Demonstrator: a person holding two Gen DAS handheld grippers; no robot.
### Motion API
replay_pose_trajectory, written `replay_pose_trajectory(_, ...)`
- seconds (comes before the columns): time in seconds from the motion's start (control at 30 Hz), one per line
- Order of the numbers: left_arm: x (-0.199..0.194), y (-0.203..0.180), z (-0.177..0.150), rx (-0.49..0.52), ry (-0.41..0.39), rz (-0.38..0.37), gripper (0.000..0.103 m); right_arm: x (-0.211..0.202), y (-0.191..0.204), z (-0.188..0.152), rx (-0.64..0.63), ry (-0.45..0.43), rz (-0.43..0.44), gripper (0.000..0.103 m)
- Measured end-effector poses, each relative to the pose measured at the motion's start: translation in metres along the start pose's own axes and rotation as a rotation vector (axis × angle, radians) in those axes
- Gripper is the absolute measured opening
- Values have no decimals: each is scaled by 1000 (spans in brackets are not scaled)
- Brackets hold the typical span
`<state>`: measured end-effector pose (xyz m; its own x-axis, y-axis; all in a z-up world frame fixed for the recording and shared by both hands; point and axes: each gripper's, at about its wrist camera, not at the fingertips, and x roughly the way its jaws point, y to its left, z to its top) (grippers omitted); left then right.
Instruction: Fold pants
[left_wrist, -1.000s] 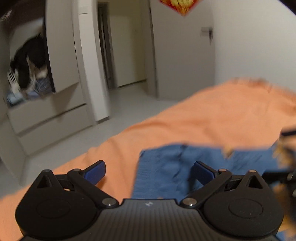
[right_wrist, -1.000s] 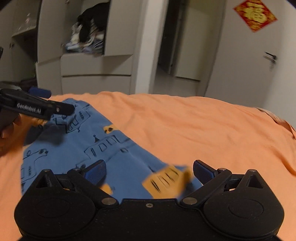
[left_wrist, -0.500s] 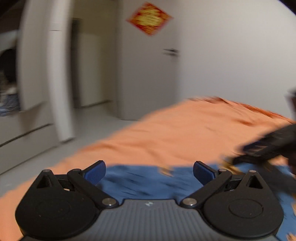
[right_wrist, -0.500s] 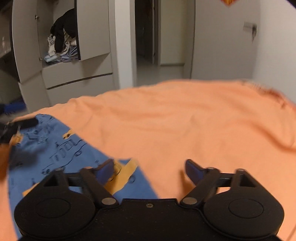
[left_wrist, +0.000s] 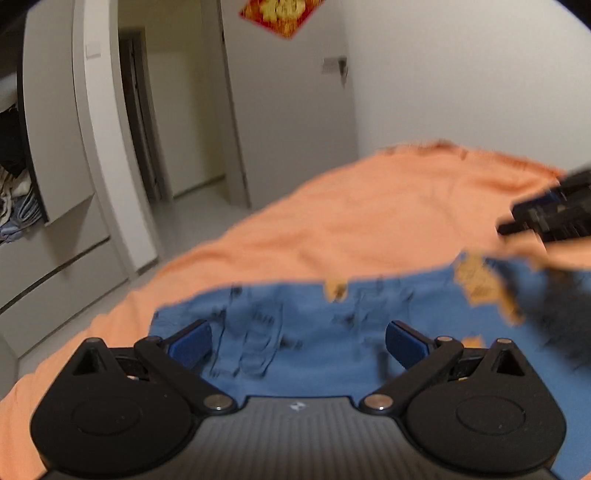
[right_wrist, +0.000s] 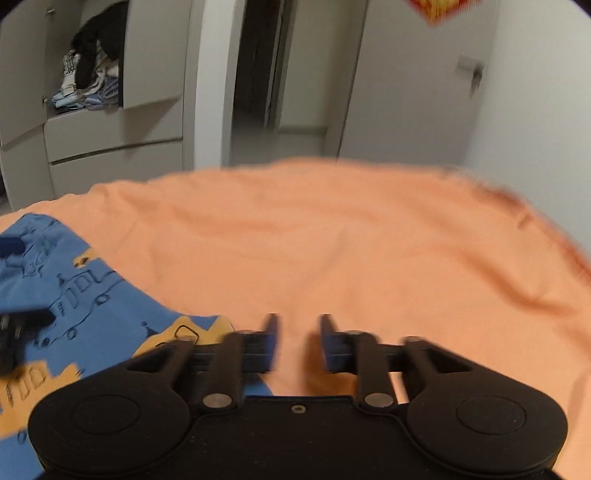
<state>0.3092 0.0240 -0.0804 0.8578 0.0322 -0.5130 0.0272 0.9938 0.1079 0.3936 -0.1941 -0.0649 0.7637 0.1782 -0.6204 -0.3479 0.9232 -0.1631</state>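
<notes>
Blue pants (left_wrist: 314, 332) with black line drawings and orange patches lie on the orange bedsheet (left_wrist: 369, 214). My left gripper (left_wrist: 297, 343) is open and hovers just above the pants. The right gripper's body shows blurred at the right edge (left_wrist: 546, 214). In the right wrist view the pants (right_wrist: 81, 306) lie at the left. My right gripper (right_wrist: 297, 332) is over bare sheet (right_wrist: 332, 236) to the right of the pants, jaws narrowed to a small gap with nothing between them. The left gripper's dark tips (right_wrist: 22, 321) show blurred at the left edge.
A grey wardrobe with an open door and piled clothes (right_wrist: 88, 77) stands beyond the bed. A dark doorway (right_wrist: 258, 66) and a white door with a handle (right_wrist: 469, 70) are behind. A red paper decoration (left_wrist: 280, 14) hangs on the door. The floor (left_wrist: 207, 210) lies left of the bed.
My right gripper's jaws have narrowed from wide open to a small gap, and it has moved right, off the pants. My left gripper has swung over the pants and stays open.
</notes>
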Motion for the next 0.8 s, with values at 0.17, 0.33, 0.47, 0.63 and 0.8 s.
replay_pose_trajectory(0.17,7,-26,-7,140,50,-5,103,-61,29,-48,-59,-27,-19,57)
replay_pose_trajectory(0.33,11,-27,-8,171,62,83,103,-96,17,-115,-172,-28,-237,99)
replay_pose_trajectory(0.47,10,-20,-6,135,73,122,103,-121,-36,-147,-177,47,-418,102)
replay_pose_trajectory(0.63,-16,-45,7,173,3,116,103,-172,-101,-171,-9,67,-555,102)
replay_pose_trajectory(0.8,-24,-130,51,116,-21,-228,103,-250,-136,-189,454,-27,-457,102)
